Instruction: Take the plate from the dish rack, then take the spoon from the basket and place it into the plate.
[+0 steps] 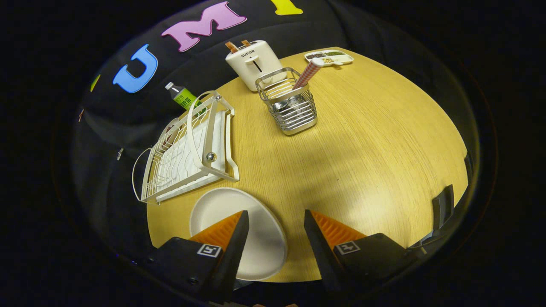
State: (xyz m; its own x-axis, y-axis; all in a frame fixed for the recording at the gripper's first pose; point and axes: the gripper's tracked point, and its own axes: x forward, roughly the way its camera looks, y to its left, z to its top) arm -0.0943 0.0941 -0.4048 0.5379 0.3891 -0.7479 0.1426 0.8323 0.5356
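A white plate (pixel 260 238) lies flat on the wooden table (pixel 375 162), just in front of the white dish rack (pixel 187 149). My gripper (pixel 275 213) hovers above the plate's right edge, open, with nothing between its fingers. One finger (pixel 230 238) overlaps the plate in the view; the other (pixel 324 238) is over bare wood. Beyond the fingers stands a wire basket (pixel 290 104) holding a spoon with a red-checked handle (pixel 308 73) that leans out to the right.
A white toaster (pixel 254 62) with two bread slices stands behind the basket. A green-labelled bottle (pixel 184 97) lies behind the rack. A small divided tray (pixel 329 57) sits at the table's far edge. A dark object (pixel 443 204) is at the table's right edge.
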